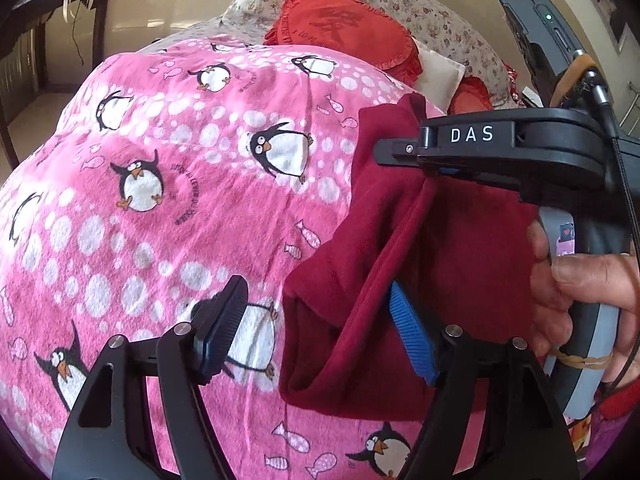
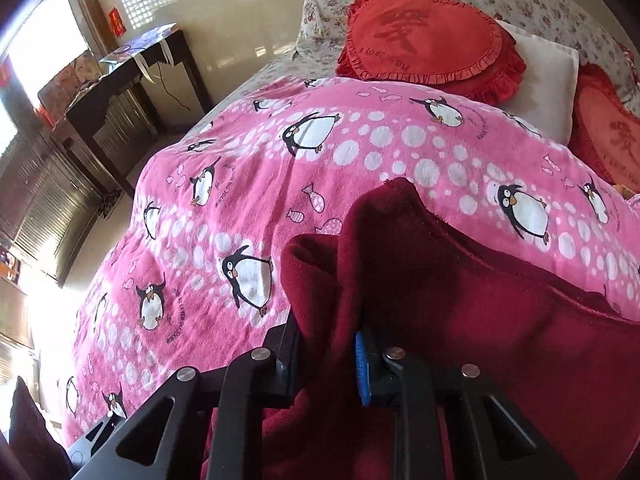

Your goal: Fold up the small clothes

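The left tongs are matte black plastic frames with triangular cut-outs, silver round rivets and ribbed blue pads. The right tongs look the same, with "DAS" in white letters on a black body, a grey handle wrapped with tan rubber bands and a thin black cable. The bare right hand shows a red cuff.

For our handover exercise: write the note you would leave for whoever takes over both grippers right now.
Left gripper: open, at the dark red garment's left edge, holding nothing.
Right gripper: shut on a fold of the garment, lifting it.
Garment: bunched on the pink penguin blanket, right-hand side.
Done: one edge picked up.
Left: no neat fold visible yet; spread, fold and lay flat.
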